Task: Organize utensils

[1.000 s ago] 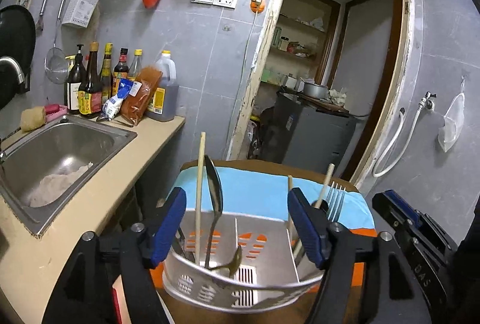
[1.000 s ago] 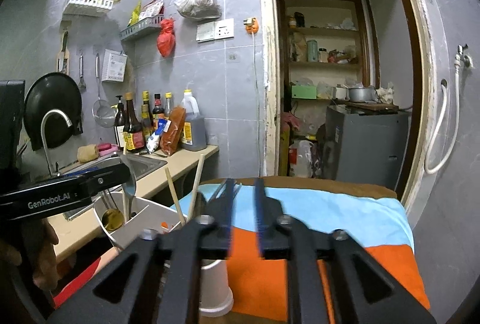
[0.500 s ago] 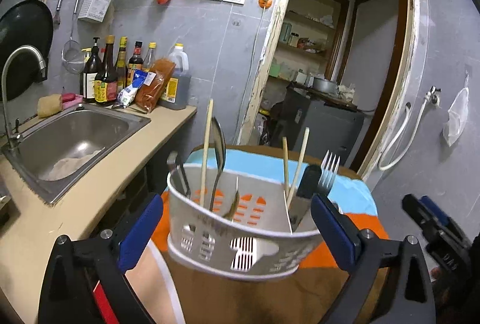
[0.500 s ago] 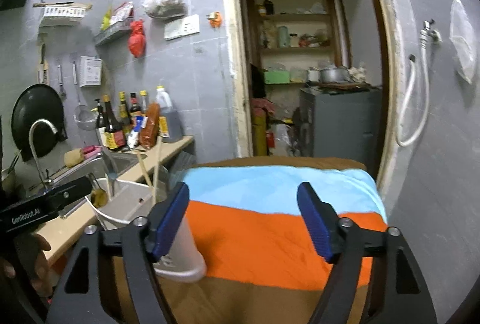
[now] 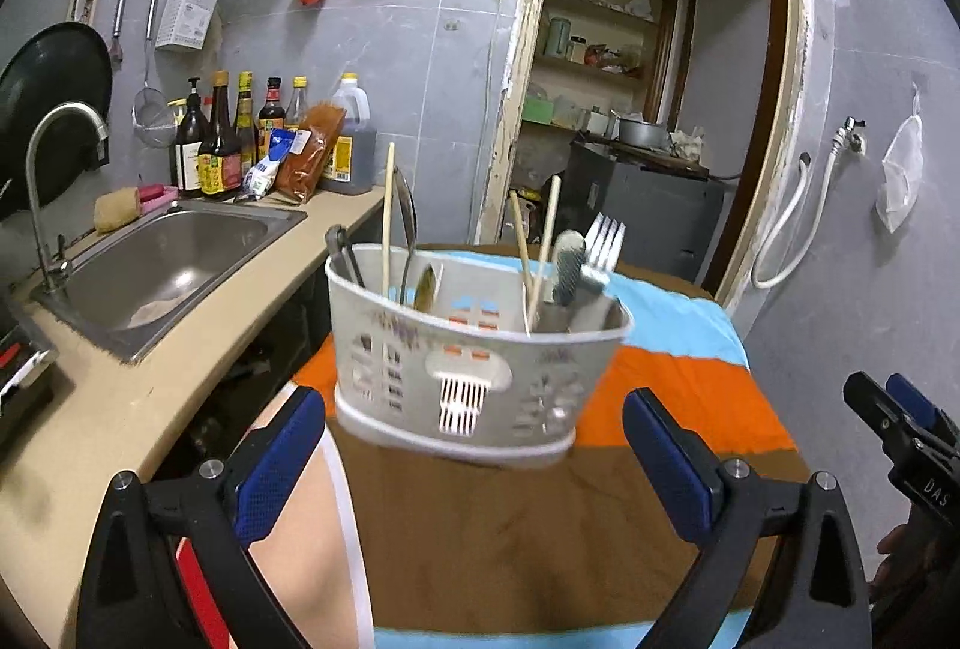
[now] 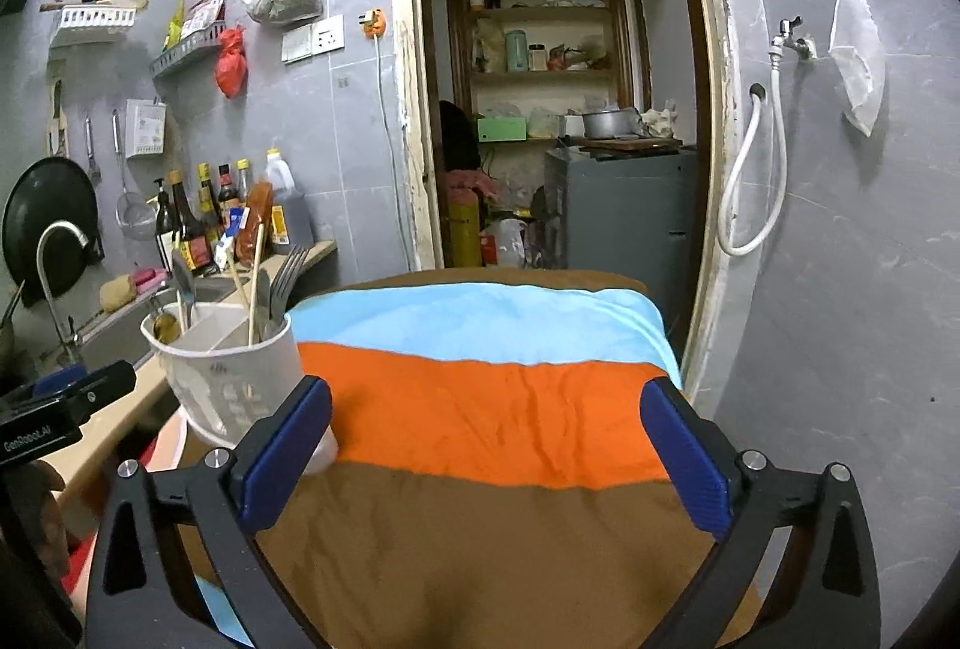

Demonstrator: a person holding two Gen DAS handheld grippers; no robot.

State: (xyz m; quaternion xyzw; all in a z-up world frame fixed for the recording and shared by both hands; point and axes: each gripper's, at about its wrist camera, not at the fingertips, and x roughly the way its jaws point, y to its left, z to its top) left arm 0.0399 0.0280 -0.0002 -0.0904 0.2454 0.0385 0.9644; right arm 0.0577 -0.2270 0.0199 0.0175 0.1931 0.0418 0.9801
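A white perforated utensil caddy [image 5: 474, 361] stands on the striped cloth [image 5: 540, 517] over the table, near its left edge. It holds wooden chopsticks [image 5: 389, 211], spoons [image 5: 410, 223] and a fork [image 5: 605, 244], upright in separate compartments. My left gripper [image 5: 474, 463] is open and empty, just in front of the caddy and apart from it. The caddy also shows in the right wrist view [image 6: 231, 379], left of my open, empty right gripper [image 6: 486, 457], which hovers over the cloth [image 6: 480, 409].
A beige counter [image 5: 120, 397] with a steel sink [image 5: 162, 265], tap [image 5: 54, 156] and several sauce bottles [image 5: 240, 138] runs along the left. A doorway [image 6: 570, 108] with shelves lies behind the table. The right gripper shows at the right edge of the left wrist view [image 5: 906, 445].
My left gripper let go of the caddy, opened wide and pulled back. My right gripper opened from shut and moved right over the cloth.
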